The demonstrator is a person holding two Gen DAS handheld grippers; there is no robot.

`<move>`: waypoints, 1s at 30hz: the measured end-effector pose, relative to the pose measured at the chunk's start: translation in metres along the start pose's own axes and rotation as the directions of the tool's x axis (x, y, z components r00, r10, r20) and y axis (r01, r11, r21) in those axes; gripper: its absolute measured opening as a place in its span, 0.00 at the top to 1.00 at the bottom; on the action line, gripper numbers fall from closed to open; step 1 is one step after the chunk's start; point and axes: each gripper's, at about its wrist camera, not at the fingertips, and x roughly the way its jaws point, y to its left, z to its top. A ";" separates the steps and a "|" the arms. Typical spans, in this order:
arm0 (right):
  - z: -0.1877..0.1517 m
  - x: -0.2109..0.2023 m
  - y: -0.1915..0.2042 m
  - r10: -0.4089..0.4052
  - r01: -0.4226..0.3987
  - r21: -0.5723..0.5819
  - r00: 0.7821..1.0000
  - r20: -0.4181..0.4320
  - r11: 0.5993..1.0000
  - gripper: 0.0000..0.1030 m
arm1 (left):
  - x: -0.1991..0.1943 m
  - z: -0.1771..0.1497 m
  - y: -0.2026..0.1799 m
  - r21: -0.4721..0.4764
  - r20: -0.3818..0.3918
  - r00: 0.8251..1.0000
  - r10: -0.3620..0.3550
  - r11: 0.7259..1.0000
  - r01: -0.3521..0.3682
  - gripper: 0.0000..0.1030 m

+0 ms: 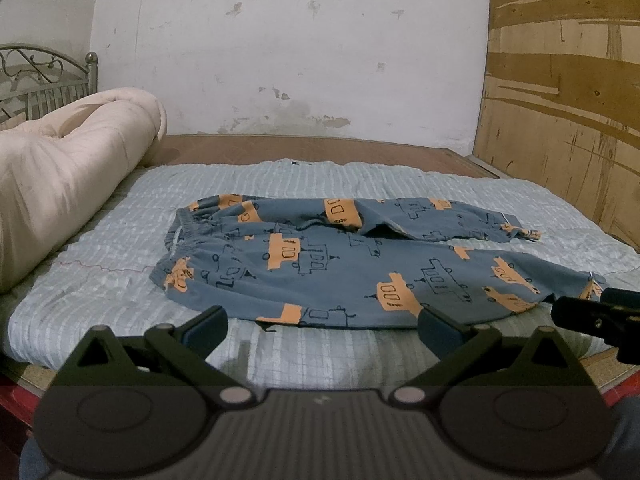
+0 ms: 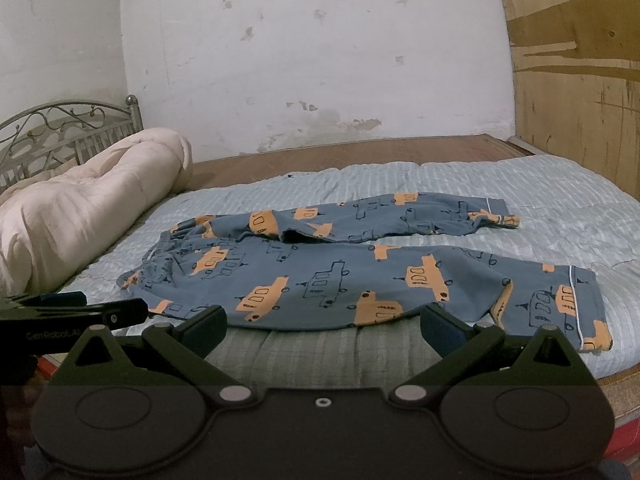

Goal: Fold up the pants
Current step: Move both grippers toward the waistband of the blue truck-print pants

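Blue pants with an orange vehicle print (image 1: 344, 264) lie spread flat on the bed, waistband to the left, both legs running right, the far leg slightly apart. They also show in the right wrist view (image 2: 360, 272). My left gripper (image 1: 322, 330) is open and empty, just short of the near edge of the pants. My right gripper (image 2: 322, 330) is open and empty, at the near edge of the near leg. Each gripper shows at the edge of the other's view: the right one (image 1: 600, 312), the left one (image 2: 80, 308).
A light blue striped quilt (image 1: 120, 248) covers the bed. A rolled cream duvet (image 1: 68, 176) lies at the left by a metal headboard (image 1: 44, 76). A white wall stands behind, a wooden panel (image 1: 560, 100) at the right. The bed's near edge is right below the grippers.
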 end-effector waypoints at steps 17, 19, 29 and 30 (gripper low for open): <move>-0.001 0.002 -0.001 -0.002 0.002 0.001 1.000 -0.003 1.000 0.01 | 0.006 -0.005 0.003 -0.002 -0.016 1.000 0.002 1.000 -0.002 0.00; -0.001 0.002 -0.001 -0.002 0.002 0.001 1.000 -0.004 1.000 0.01 | 0.008 -0.005 0.004 -0.003 -0.023 1.000 -0.001 1.000 0.001 0.00; -0.002 0.015 -0.002 0.003 -0.003 0.004 1.000 -0.026 1.000 0.01 | 0.022 -0.003 0.008 -0.020 -0.079 0.996 -0.033 0.999 0.031 0.00; -0.001 0.016 -0.002 0.003 -0.003 0.003 1.000 -0.028 1.000 0.01 | 0.024 -0.003 0.009 -0.020 -0.083 0.996 -0.033 0.999 0.032 0.00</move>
